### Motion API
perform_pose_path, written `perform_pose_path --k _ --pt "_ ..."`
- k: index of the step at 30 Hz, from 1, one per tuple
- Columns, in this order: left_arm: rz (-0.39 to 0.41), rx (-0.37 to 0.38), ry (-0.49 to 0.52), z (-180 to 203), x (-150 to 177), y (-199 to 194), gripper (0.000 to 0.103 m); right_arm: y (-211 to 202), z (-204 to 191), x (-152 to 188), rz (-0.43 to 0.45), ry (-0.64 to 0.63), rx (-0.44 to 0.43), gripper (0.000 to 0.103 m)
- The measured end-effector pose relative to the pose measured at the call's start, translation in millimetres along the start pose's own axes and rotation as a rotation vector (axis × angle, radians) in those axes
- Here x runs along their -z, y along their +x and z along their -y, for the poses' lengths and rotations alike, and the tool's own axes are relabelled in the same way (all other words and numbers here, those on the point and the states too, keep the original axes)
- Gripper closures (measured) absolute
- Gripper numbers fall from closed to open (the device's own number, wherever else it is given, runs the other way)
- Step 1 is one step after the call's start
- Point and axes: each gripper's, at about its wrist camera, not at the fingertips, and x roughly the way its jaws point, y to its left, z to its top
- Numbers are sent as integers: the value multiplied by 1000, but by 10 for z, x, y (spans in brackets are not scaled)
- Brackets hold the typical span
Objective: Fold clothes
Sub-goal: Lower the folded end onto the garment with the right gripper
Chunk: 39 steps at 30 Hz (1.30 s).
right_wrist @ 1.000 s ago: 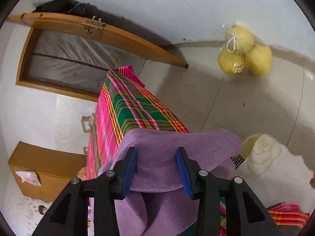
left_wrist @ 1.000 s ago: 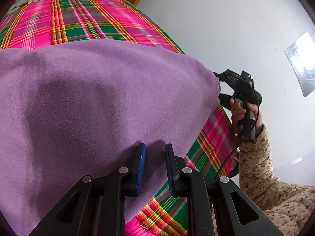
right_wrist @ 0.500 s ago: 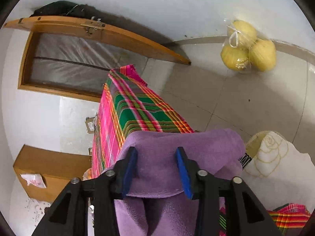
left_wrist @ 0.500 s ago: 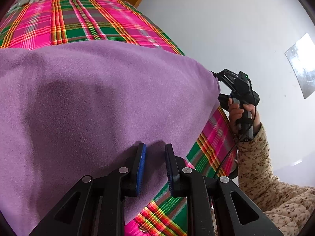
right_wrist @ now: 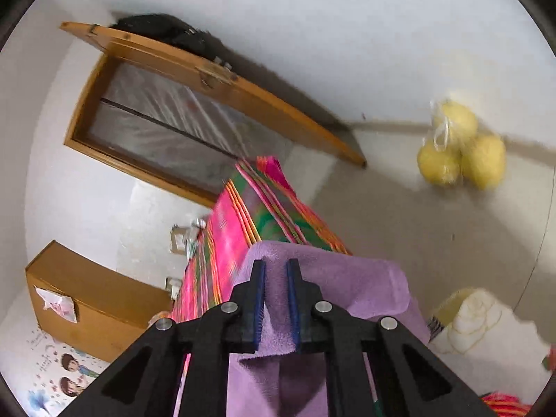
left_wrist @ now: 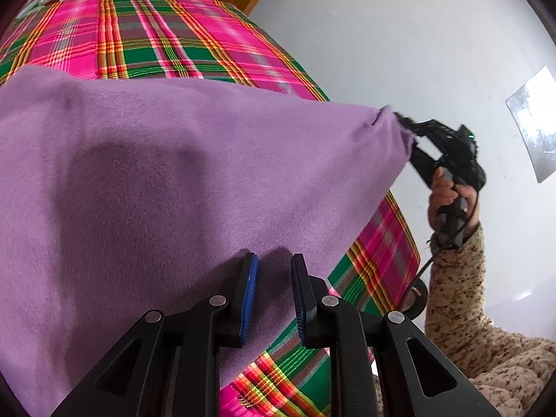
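Left gripper [left_wrist: 271,290] is pinched on the near edge of the purple fleece garment [left_wrist: 180,173], blue pads [left_wrist: 251,288] narrowly apart with fabric between them. In the left wrist view the fleece fills the frame from 9 o'clock through centre, stretched taut toward 2 o'clock, lying over a pink-green plaid tablecloth [left_wrist: 166,45] that shows at 12 and again at 5 o'clock. At 3 o'clock the right gripper [left_wrist: 405,125] bites the far corner of the fleece, the cloth bunched into a point at its tips; the person's hand [left_wrist: 450,201] wraps the handle, spotted beige sleeve [left_wrist: 458,292] below it, black cable hanging off the handle. Right wrist view: right gripper [right_wrist: 276,279] nearly closed, fingers [right_wrist: 258,299] clamping a fold of the purple fleece [right_wrist: 347,285], which drapes down toward 6 o'clock. Beyond it the plaid-covered table [right_wrist: 257,201] runs toward 12 o'clock, blurred. Wooden-framed door [right_wrist: 194,111] at 10–11 o'clock, a wooden cabinet [right_wrist: 87,299] at 8 o'clock, a clear bag of yellow fruit [right_wrist: 462,149] on the floor at 2 o'clock, a white cloth with a rose outline [right_wrist: 476,319] at 4 o'clock.
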Motion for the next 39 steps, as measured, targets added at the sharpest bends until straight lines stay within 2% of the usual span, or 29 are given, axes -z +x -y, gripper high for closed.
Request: perform_pose_path --k 3,4,7,8,9,14,16,18,21,24,25,26,27,30,34,37,39 --pt "0 -8 6 34 5 16 83 -121 -66 -26 29 -37 29 90" --pt "0 -10 7 43 5 19 83 -128 -65 -15 33 -58 63 90" --pt "0 -17 5 31 -8 12 83 -125 25 17 70 -105 267 93" --pt "0 -18 5 31 -8 11 83 -133 87 19 82 -109 314 93" --pt "0 -21 5 32 -9 11 83 -140 141 29 77 -100 321 93" --pt "-1 -32 9 51 -14 20 83 -174 369 148 30 -55 301 93" --pt "0 -28 5 36 -5 8 83 -185 412 225 7 -40 270 88" --pt "1 -26 1 29 -2 5 83 -137 445 322 -40 -14 226 76" --pt "1 -23 -3 22 0 3 83 -90 520 445 -99 59 140 68" --pt "2 -22 -6 25 -8 16 83 -76 566 539 -130 119 81 64" --pt "2 -22 -7 24 -12 19 83 -75 559 566 -132 123 73 65" --pt "2 -22 -7 23 -18 26 83 -86 526 587 -124 103 81 79" --pt "3 -22 -7 24 -20 31 83 -98 487 607 -116 80 90 100" --pt "4 -22 -8 27 -20 34 83 -155 316 632 -87 -20 123 100" --pt "1 -18 -13 22 -15 26 83 -392 100 600 11 -103 150 100" --pt "1 -11 -16 12 -11 28 83 -477 131 582 5 -94 179 100" --pt "1 -6 -18 4 -12 29 83 -395 221 618 -37 -96 229 100"
